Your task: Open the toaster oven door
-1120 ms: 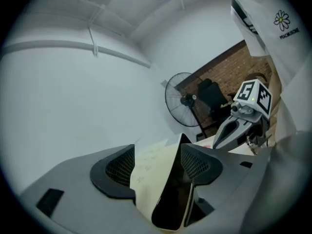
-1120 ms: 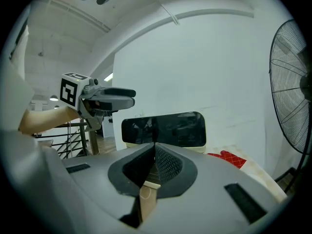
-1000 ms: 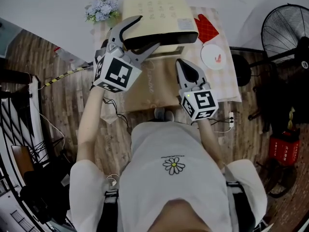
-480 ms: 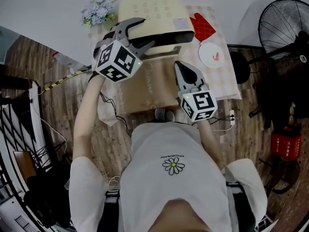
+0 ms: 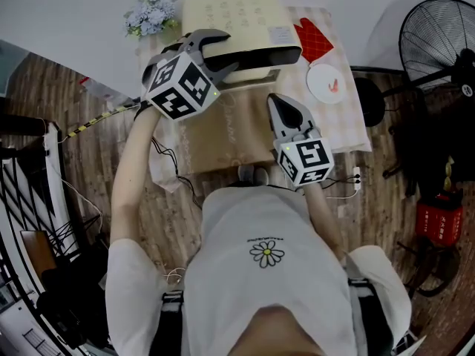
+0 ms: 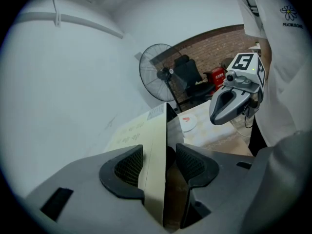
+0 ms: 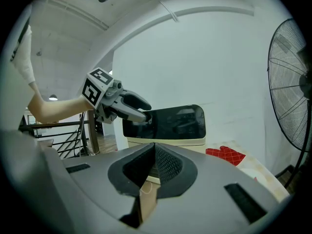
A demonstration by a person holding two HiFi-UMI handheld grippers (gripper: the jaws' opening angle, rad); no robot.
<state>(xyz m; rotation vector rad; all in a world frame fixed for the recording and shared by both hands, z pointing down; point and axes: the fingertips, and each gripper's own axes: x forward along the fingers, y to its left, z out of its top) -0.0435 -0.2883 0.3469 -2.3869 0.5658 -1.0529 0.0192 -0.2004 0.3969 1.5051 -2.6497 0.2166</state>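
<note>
A cream toaster oven (image 5: 236, 12) with a dark glass door (image 5: 256, 56) stands at the back of the table. My left gripper (image 5: 231, 52) is at the door's upper left corner, one finger over the top and one in front of the glass. In the left gripper view the oven's front top edge (image 6: 155, 145) runs between the jaws, which are closing; a thin gap still shows at the glass-side pad (image 6: 191, 164). My right gripper (image 5: 280, 102) is shut and holds nothing, hanging above the brown mat in front of the oven. The right gripper view shows the door (image 7: 170, 122) closed.
A red oven mitt (image 5: 315, 41) and a white plate (image 5: 329, 85) lie on the checked cloth right of the oven. Blue-white flowers (image 5: 152, 13) stand at its left. A floor fan (image 5: 438, 32) and a red box (image 5: 436, 225) are off to the right.
My left gripper has moved up and in onto the oven's front top corner, and its jaws have narrowed around that edge. The right gripper has stayed where it was.
</note>
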